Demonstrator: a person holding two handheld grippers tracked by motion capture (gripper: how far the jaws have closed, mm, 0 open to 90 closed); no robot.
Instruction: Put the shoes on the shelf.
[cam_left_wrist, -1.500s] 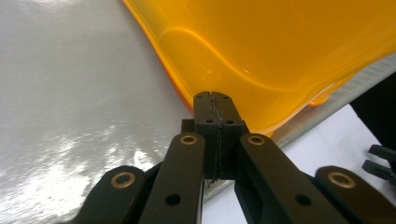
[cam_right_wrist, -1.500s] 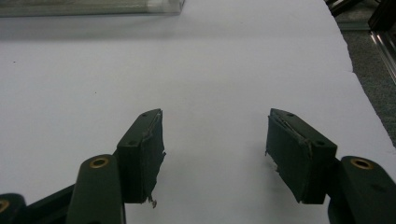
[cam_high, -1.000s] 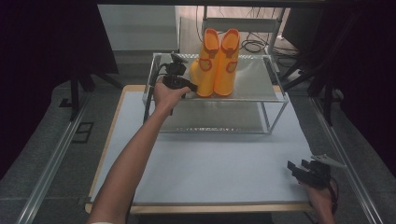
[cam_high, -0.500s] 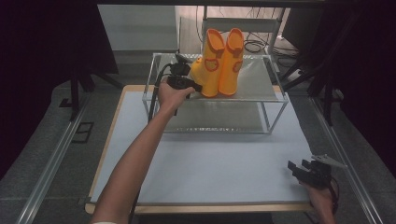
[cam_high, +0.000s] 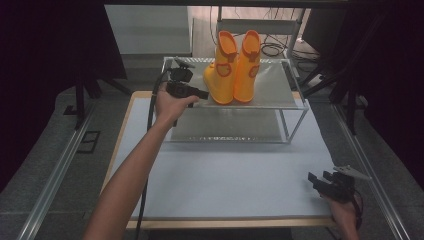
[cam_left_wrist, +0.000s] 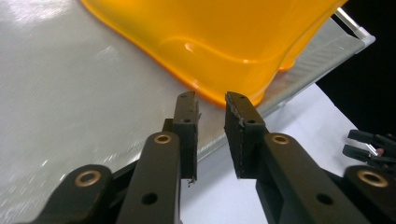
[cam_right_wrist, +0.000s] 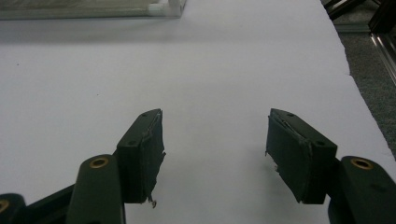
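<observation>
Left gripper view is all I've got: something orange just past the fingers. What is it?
Observer: A pair of orange rubber boots, standing upright side by side on the top shelf of a metal rack.
Operator: Is the left gripper on them?
Observer: No. The left gripper sits by the toe of the boot on the left. Its fingers have just been opening, with nothing between them.
Operator: And the right one?
Observer: The right gripper is far from the rack, at the near right corner of the white table, fingers open and empty.
</observation>
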